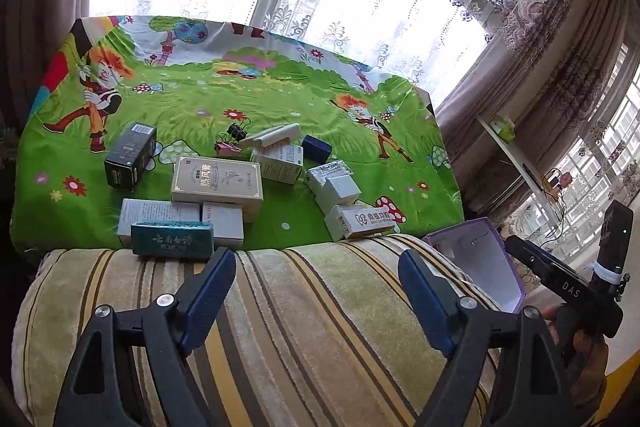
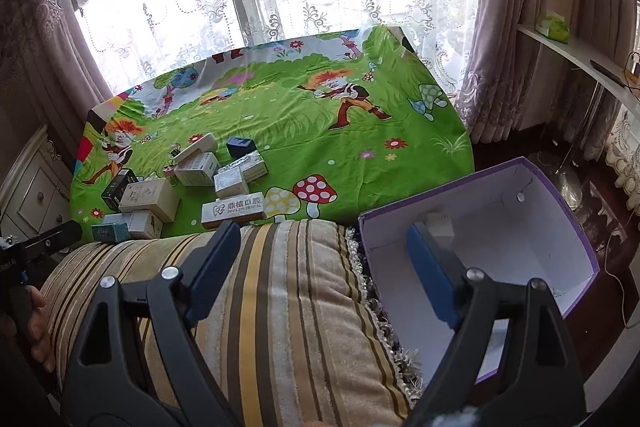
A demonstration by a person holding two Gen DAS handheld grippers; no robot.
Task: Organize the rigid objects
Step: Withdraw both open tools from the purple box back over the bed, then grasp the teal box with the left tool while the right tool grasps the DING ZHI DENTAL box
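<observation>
Fingers (image 1: 216, 283) of left gripper (image 1: 316, 287) and right gripper (image 2: 324, 263) spread wide, both empty, above striped cushion (image 1: 304, 307).
Small cartons cluster on cartoon-print green cloth (image 1: 280, 99): teal toothpaste box (image 1: 172, 239) at near edge, beige box (image 1: 218, 183) behind it, black box (image 1: 131, 155) left, dental box (image 2: 234, 211), binder clips (image 1: 234, 139). Purple-rimmed cardboard box (image 2: 520, 187) sits right of cushion, one white carton (image 2: 440, 229) inside.

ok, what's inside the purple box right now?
One small white carton sits against the far wall of the purple box. The right tongs' finger hides part of the floor; the rest looks bare.
</observation>
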